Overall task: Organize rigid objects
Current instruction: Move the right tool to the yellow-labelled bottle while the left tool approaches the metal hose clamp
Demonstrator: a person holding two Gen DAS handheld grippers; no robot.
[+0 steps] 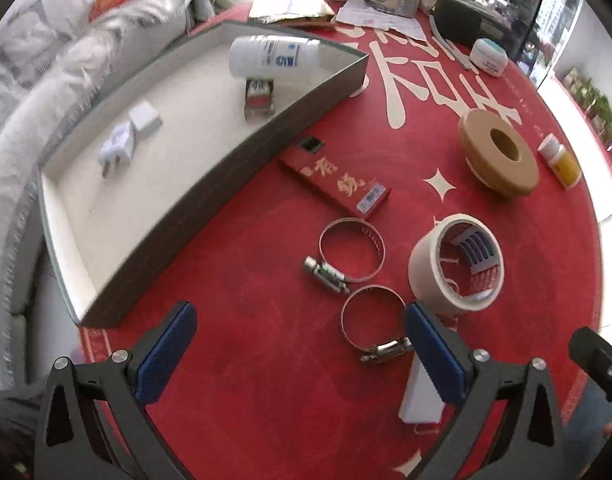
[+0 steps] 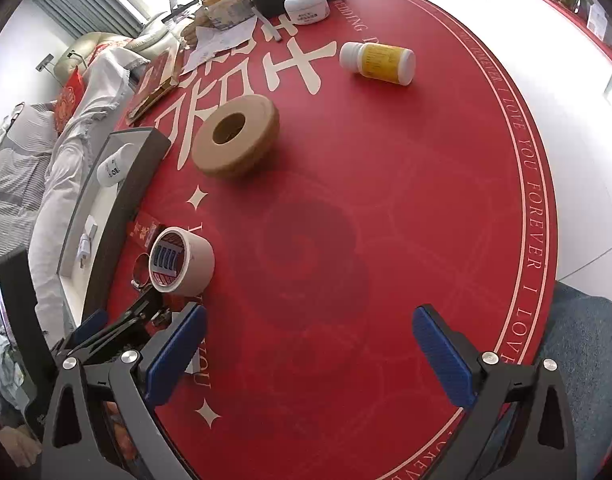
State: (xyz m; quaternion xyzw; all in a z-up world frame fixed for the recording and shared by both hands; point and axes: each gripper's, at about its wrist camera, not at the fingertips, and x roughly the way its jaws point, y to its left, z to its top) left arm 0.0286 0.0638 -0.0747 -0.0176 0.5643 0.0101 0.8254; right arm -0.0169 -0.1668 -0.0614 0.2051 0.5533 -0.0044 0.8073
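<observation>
Left tongs (image 1: 299, 350) spread wide, blue pads (image 1: 165, 354) apart, pinching nothing, hovering low over the red tabletop (image 1: 233, 380). Right tongs (image 2: 310, 354) likewise spread wide and empty, above a bare stretch of the tabletop near its curved edge.

Just ahead of the left tongs: two metal hose clamps, the nearer hose clamp (image 1: 373, 327) lying flat just beside the right pad, the farther hose clamp (image 1: 352, 250) beyond it, the two close together, contact unclear. To their right, a roll of cream masking tape (image 1: 456, 266) standing tilted on its edge, core facing the camera. Under the right pad, a small white box (image 1: 420, 398), partly hidden. Beyond the clamps, a slim red carton (image 1: 334, 182) with gold lettering, lying flat just beside the outer wall of a grey tray (image 1: 241, 164).

Inside the tray, on its white floor: a white bottle (image 1: 273, 58) on its side at the far end, a small metallic item (image 1: 259, 98) touching or just in front of it, and a white plug adapter (image 1: 117, 150) with a white cube (image 1: 145, 120) beside it near the middle.

Farther out on the tabletop, a thick brown tape roll (image 2: 235, 140) lying flat, and well apart from it a yellow-labelled pill bottle (image 2: 380, 63) on its side. At the far edge, a round white jar with a teal lid (image 2: 308, 6), next to papers and clutter. Left of the tray, a sofa (image 1: 45, 92) with grey-white cushions.
</observation>
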